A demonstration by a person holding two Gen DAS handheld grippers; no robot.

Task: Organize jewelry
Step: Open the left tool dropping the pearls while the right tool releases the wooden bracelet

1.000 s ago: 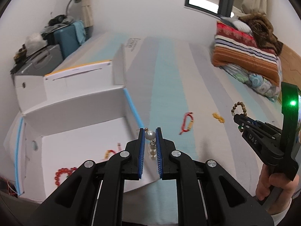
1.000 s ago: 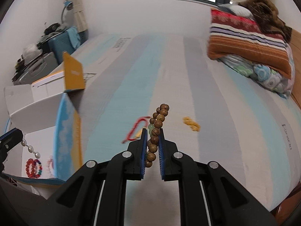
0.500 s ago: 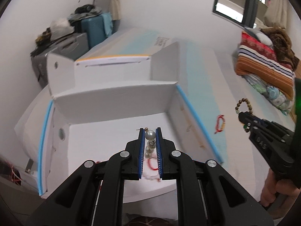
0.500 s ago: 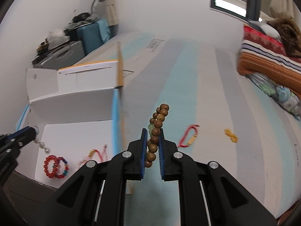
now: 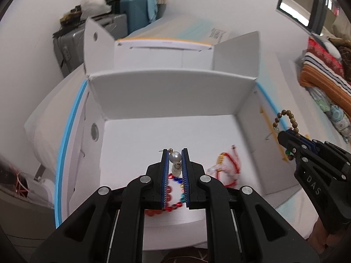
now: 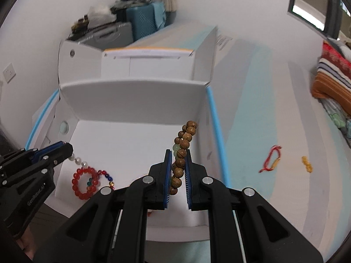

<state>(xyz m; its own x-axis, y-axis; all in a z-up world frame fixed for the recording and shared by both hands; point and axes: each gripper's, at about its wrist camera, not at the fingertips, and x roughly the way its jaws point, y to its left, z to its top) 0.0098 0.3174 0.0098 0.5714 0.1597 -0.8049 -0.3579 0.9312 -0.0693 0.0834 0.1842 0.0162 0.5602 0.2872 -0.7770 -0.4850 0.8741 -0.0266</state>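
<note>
My left gripper [image 5: 175, 156] is shut on a pearl earring [image 5: 175, 157] and holds it above the floor of an open white box [image 5: 171, 96]. It also shows in the right wrist view [image 6: 69, 151], with the pearls [image 6: 77, 160] hanging from it. My right gripper [image 6: 178, 155] is shut on a wooden bead bracelet [image 6: 182, 151] over the box's right part. In the left wrist view the right gripper [image 5: 285, 138] is at the box's right wall. A red bead bracelet [image 6: 84, 183] and a red cord bracelet [image 5: 228, 166] lie in the box.
The box sits on a striped bed [image 6: 274, 109]. A red string bracelet [image 6: 271, 159] and a small yellow piece [image 6: 307, 164] lie on the bed to the right. Suitcases [image 6: 122, 30] stand at the back left, folded blankets [image 6: 331, 81] at the right.
Both grippers have moved left from over the bed to over the box, each still holding its piece. The bead bracelets in the box have come into view under the left gripper.
</note>
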